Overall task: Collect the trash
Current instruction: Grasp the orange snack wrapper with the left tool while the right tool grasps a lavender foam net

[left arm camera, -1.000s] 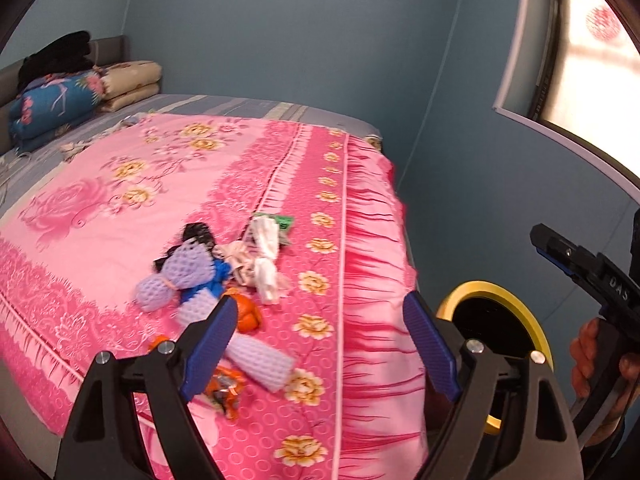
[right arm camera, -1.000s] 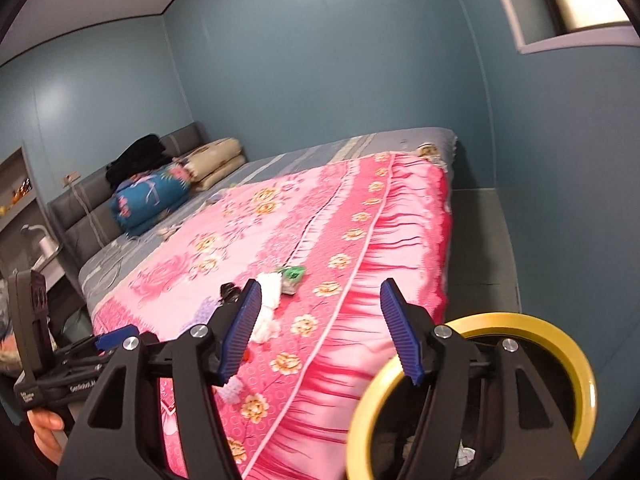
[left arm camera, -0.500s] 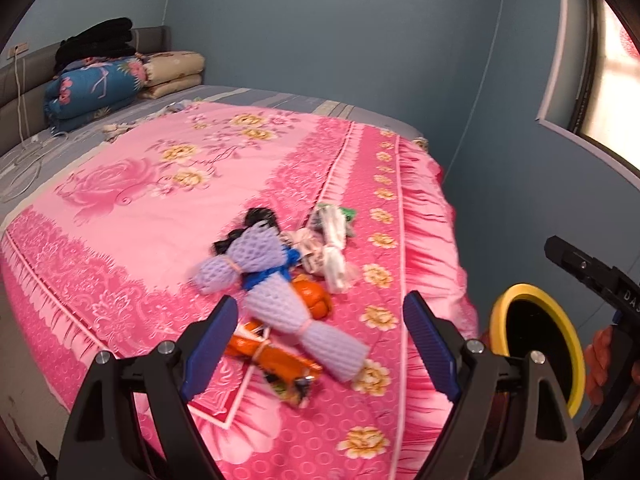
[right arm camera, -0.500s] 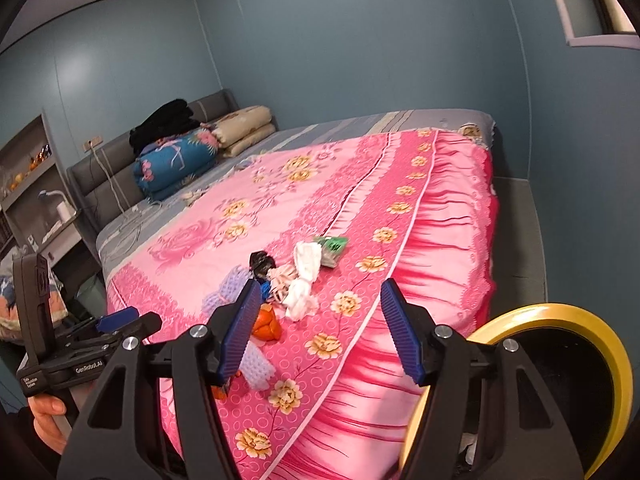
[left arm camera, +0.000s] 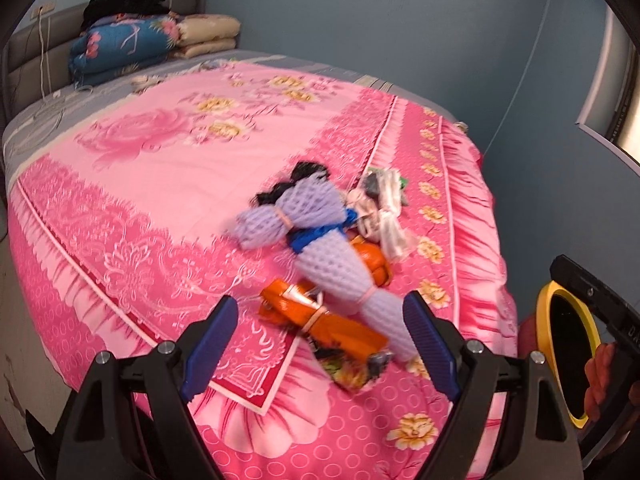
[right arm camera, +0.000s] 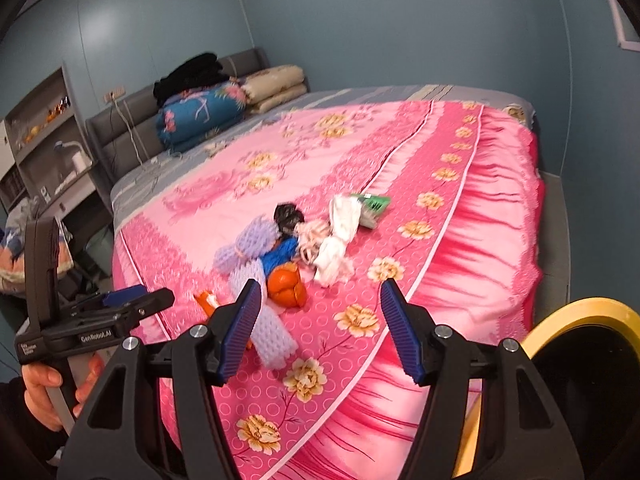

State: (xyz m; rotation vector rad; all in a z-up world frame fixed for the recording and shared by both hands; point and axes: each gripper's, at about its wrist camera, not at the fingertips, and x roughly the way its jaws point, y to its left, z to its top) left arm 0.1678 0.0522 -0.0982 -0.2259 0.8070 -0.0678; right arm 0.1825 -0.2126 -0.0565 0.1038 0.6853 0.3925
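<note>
A pink floral bedspread (left arm camera: pixel 168 152) is covering the bed, with folded quilts (right arm camera: pixel 200 114) lying stacked at its headboard end. A yellow-rimmed bin (right arm camera: pixel 580 312) is standing on the floor just beside the bed's near corner. A pile of trash (left arm camera: pixel 328 240) is lying near that corner: lilac foam netting, orange wrappers, white tissue. The left gripper (left arm camera: pixel 318 346) is hovering wide open over the pile, holding nothing. The right gripper (right arm camera: pixel 320 328) is hanging partly open and empty above the bedspread.
</note>
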